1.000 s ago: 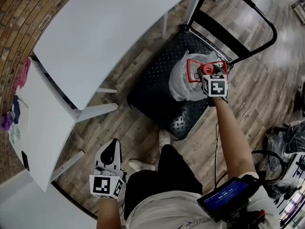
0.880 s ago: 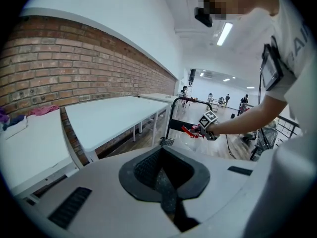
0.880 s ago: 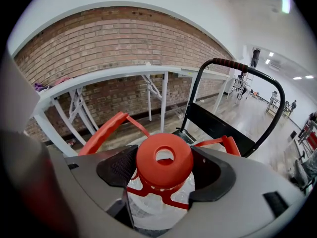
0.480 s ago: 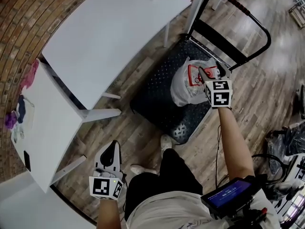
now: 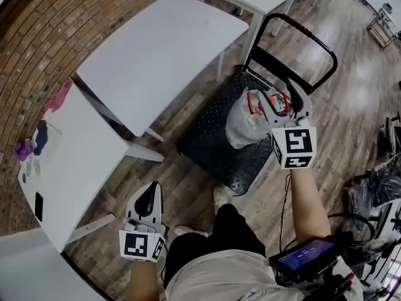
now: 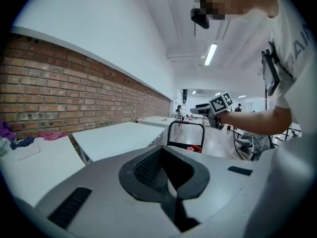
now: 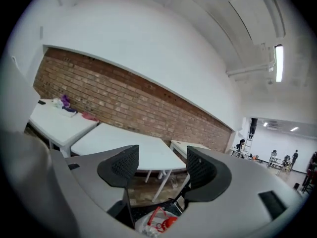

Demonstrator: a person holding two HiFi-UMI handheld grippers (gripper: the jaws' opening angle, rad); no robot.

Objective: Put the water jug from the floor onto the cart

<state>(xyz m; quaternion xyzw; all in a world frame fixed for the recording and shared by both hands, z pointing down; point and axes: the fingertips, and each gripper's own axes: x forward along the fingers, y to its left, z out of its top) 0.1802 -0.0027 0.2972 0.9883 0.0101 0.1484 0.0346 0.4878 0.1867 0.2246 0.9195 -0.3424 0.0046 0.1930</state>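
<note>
Water jug [image 5: 242, 128] stands upright on the cart [image 5: 210, 133], at the push-bar end of its deck. It is clear plastic, rounded and crinkly with glare, with a red carrying handle [image 5: 255, 103] on top.

Nearest the person, the left gripper [image 5: 149, 194] hangs low over the floor [image 5: 188, 184] of grey-brown wood planks. Its dark, mesh-textured pads [image 6: 148, 170] meet at the tips with nothing between them.

Further out, the right gripper [image 5: 289, 102] hangs above the jug with its jaws spread wide and empty. In the right gripper view [image 7: 161, 170] the two netted pads [image 7: 121, 165] stand well apart, and the jug [image 7: 157, 225] shows only below them, untouched.

The cart's deck is black with a raised stud pattern and rounded corners, and a black tubular push bar [image 5: 294, 33] arches over its far end. Beyond its left edge stand smooth white tables [image 5: 156, 55], and behind them a red brick wall [image 5: 37, 49].

A second ago the right gripper was down at the jug's red top, with its jaws just as wide. It has since lifted clear, while the jug has kept its place on the deck.
</note>
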